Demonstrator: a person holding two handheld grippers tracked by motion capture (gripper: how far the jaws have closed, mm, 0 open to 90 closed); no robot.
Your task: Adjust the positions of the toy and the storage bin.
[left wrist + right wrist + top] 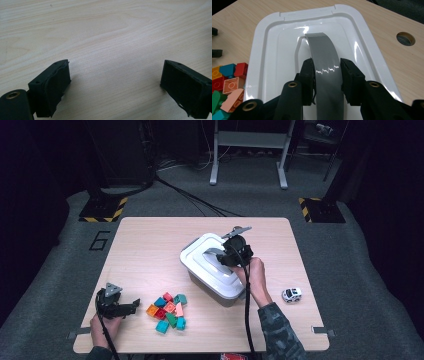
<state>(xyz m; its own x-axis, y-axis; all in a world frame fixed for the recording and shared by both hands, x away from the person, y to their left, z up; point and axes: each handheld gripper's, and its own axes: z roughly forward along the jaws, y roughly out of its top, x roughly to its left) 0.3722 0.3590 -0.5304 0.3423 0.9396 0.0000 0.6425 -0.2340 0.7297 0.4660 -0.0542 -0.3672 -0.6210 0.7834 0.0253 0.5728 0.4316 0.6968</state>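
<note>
The right claw [327, 72] stood over the white lid [274, 50] of the grey storage box [220, 292], which sat near the middle of the bench [150, 245]. Its jaws flanked the lid's grey arched handle [324, 55], one pad on each side, and seemed to be pinching it, though whether they had bitten firmly was hard to tell from the right gripper view. The left claw [115, 85] rested released, jaws wide over bare wood at the bench's near left corner, holding nothing.

To lift the lid cleanly, I judged the grip should sit square on the handle's crown and clench fully before any pull. A straight rise would serve best, since a tilt might drag the box along. The pile of toy bricks [169, 312] lay just beside the box, so the lid wanted setting down away from them and from the small toy car [291, 294].
</note>
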